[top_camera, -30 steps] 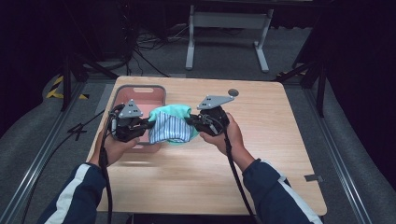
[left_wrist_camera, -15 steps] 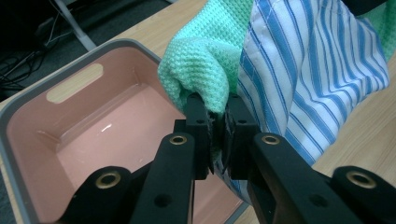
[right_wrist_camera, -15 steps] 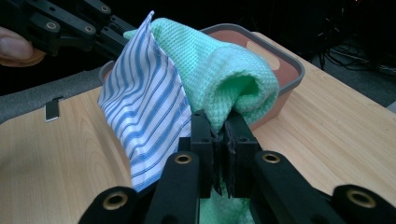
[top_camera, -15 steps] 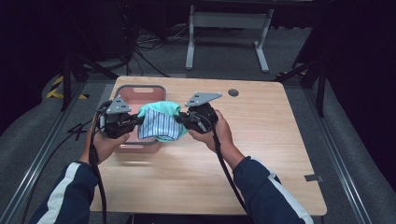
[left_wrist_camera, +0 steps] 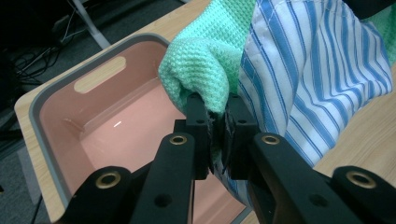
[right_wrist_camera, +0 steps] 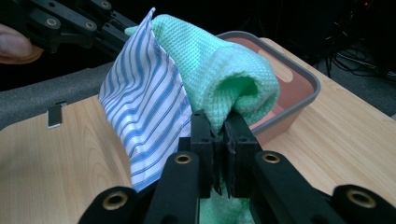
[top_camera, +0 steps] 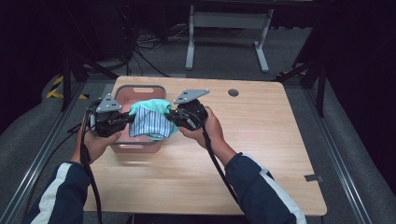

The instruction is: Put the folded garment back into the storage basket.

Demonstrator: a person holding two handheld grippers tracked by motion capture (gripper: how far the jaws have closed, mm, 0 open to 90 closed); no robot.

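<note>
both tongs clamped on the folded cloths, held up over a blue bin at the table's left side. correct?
Not quite: the bin is pink with a grey rim, not blue, as the left gripper view and high view show. The rest stands: the left tongs and right tongs are each clamped on the folded cloths, green waffle-weave and blue-striped, held up over the bin at the table's left side.
</note>
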